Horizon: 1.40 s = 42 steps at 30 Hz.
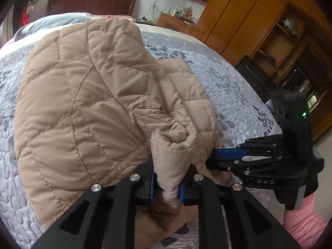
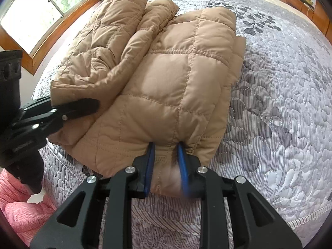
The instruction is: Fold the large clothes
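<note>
A tan quilted jacket [image 1: 83, 95] lies bunched and partly folded on the bed near its front edge; it also shows in the right wrist view [image 2: 166, 78]. My left gripper [image 1: 167, 186] is shut on a rolled edge of the jacket. My right gripper [image 2: 166, 166] is shut on the jacket's near edge. The right gripper also shows in the left wrist view [image 1: 217, 157], its fingers tucked into the jacket. The left gripper also shows in the right wrist view [image 2: 83, 108], at the jacket's left side.
The bed is covered by a grey quilted bedspread [image 2: 280, 103] with a leaf pattern. A wooden wardrobe [image 1: 259, 20] and shelves stand to the right, a headboard [image 1: 91, 2] at the back, a window [image 2: 37, 14] on the left. Pink sleeves [image 2: 18, 207] show behind the grippers.
</note>
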{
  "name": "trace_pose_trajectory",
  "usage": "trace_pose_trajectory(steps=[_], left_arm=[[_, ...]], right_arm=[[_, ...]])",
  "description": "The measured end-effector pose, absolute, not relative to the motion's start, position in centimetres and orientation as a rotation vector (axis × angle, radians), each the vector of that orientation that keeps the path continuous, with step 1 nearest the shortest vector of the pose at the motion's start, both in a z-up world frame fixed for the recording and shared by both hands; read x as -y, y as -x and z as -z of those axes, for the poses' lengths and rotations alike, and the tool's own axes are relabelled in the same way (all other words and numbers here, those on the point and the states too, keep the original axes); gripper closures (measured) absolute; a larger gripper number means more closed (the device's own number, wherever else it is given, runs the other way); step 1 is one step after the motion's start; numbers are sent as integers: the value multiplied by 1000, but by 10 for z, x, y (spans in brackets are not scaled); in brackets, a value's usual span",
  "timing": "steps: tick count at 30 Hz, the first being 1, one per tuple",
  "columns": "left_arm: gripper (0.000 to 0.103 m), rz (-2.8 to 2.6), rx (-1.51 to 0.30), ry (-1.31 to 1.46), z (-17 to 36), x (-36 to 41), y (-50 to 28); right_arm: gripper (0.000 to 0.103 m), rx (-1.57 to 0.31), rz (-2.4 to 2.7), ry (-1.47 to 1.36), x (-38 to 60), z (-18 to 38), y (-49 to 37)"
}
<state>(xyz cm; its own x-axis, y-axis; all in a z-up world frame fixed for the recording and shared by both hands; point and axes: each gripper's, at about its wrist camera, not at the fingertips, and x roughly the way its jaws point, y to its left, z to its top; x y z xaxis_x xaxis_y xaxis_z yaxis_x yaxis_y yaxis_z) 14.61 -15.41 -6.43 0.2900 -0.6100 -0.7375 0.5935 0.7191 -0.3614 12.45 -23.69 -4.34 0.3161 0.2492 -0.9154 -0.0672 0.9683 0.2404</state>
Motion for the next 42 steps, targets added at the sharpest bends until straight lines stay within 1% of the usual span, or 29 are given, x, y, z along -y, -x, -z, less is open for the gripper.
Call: trace_pose_trajectory(steps=[6,11,20,24,30,35,38,40,41,42], left_arm=[[84,789,-948,-37,72,161,-135],[82,784,-948,-8,63,158,-131],[72,758,-850,-35,15,139,-102],[69,767,-827,-9,-2,125,-94],[67,689,-783,5,-19,100,-99],[65,534,-802,-4,-14,75,-121],[65,427,-855,7,1,57,-141],[65,382,-878,19,11,47,-152],[65,364,-889,21,17,43,-156],[65,353,-899,23,22,40,-160]], right_arm=[[80,-1238,-209,-172,236,44,-127],[79,-1243,-204,-177,238,44,-127],[74,-1254,-205,-157,235,44,-129],[71,-1258,-209,-156,234,43,-131],[66,-1262,-206,-146,230,37,-131],[64,-1238,-190,-129,228,18,-132],[56,-1189,-189,-140,229,-4,-131],[44,-1153,-215,-176,233,-20,-134],[40,-1138,-236,-203,233,-30,-138],[33,-1129,-257,-229,233,-37,-143]])
